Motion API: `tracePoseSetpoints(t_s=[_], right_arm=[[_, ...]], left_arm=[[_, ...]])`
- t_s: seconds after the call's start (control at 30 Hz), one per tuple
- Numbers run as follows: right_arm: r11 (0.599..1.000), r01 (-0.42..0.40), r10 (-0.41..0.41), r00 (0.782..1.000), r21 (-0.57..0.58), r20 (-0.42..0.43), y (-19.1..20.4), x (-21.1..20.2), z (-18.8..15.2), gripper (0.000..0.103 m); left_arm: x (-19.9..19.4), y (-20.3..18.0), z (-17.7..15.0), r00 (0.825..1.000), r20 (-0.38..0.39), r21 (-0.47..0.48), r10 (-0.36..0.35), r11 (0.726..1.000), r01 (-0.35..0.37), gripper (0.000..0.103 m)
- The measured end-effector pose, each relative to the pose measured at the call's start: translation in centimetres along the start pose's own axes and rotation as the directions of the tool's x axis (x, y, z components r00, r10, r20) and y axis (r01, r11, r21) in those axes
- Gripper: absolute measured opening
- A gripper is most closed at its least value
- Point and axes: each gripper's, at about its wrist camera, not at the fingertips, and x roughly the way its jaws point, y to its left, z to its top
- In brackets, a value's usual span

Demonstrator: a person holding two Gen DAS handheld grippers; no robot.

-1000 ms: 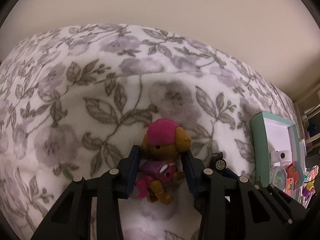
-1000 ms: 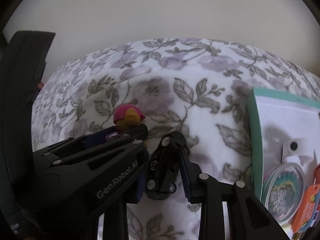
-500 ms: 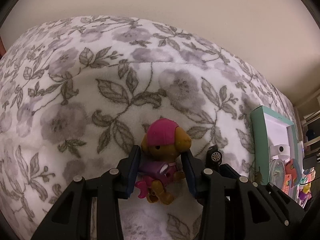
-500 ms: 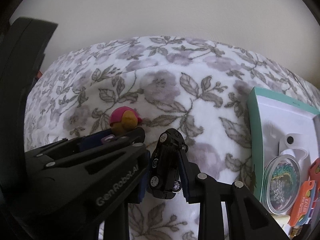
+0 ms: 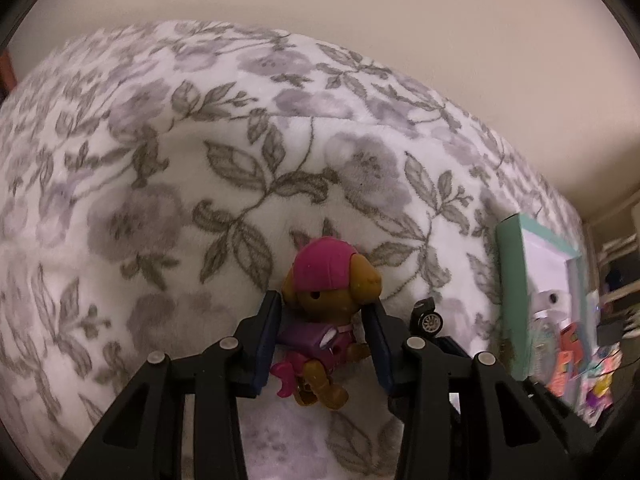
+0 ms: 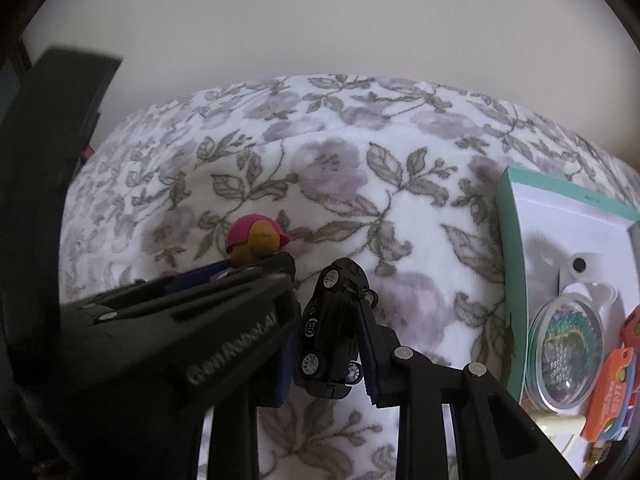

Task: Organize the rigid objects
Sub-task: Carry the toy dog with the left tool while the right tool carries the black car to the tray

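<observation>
- Left gripper (image 5: 324,320): fingers (image 5: 266,340) pinching pup toy (image 5: 324,304) by the torso, head in pink cap sticking out above the tips, held over the blanket (image 5: 160,184).
- Right gripper (image 6: 332,340): fingers (image 6: 370,354) pinching black car (image 6: 334,326) by its sides, nose toward 12 o'clock, wheels facing left.
- Car wheel (image 5: 430,320) visible at 3 o'clock of pup in left view; grippers just beside each other.
- Teal box (image 6: 508,248) at 3 o'clock on blanket, open, with white piece (image 6: 578,270), round clear case (image 6: 566,354), orange item (image 6: 608,396) inside.
- Plain wall (image 6: 320,20) at 12 o'clock.
</observation>
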Motion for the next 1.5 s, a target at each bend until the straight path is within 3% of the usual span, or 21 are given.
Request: tracePoseSetpoints(t_s=[0.2, 0.4, 0.67, 0.87, 1.0, 1.23, 1.5], right_arm=[[0.999, -0.029, 0.028, 0.999, 0.037, 0.032, -0.6, -2.5, -0.4, 0.03], [0.994, -0.053, 0.043, 0.994, 0.095, 0.104, -2.0, -7.2, -0.4, 0.029], [0.987, -0.007, -0.031, 0.972, 0.16, 0.234, -5.5, -15.4, -0.9, 0.029], [0.971, 0.084, -0.151, 0.943, 0.224, 0.298, -9.4, -20.7, -2.3, 0.029], [0.947, 0.14, -0.232, 0.921, 0.29, 0.314, -12.6, -23.4, -3.4, 0.029], [0.918, 0.167, -0.291, 0.9, 0.36, 0.323, -17.2, -25.4, -4.7, 0.029], [0.882, 0.191, -0.327, 0.906, 0.432, 0.268, -21.5, -23.9, -5.9, 0.029]], left_arm=[[-2.2, 0.5, -0.9, 0.999, 0.023, -0.062, -0.041, 0.997, 0.043, 0.043], [-6.9, -1.5, -1.2, 0.993, 0.098, -0.048, -0.064, 0.996, 0.069, 0.043], [-12.1, -7.2, -2.6, 0.976, 0.172, 0.016, -0.133, 0.991, 0.133, 0.043], [-13.8, -10.6, -4.7, 0.964, 0.195, 0.045, -0.181, 0.983, 0.176, 0.043], [-13.8, -12.7, -6.2, 0.957, 0.191, 0.065, -0.217, 0.976, 0.208, 0.043], [-12.1, -16.6, -7.4, 0.958, 0.159, 0.132, -0.238, 0.967, 0.218, 0.043], [-8.5, -19.5, -7.7, 0.969, 0.096, 0.18, -0.229, 0.961, 0.209, 0.043]])
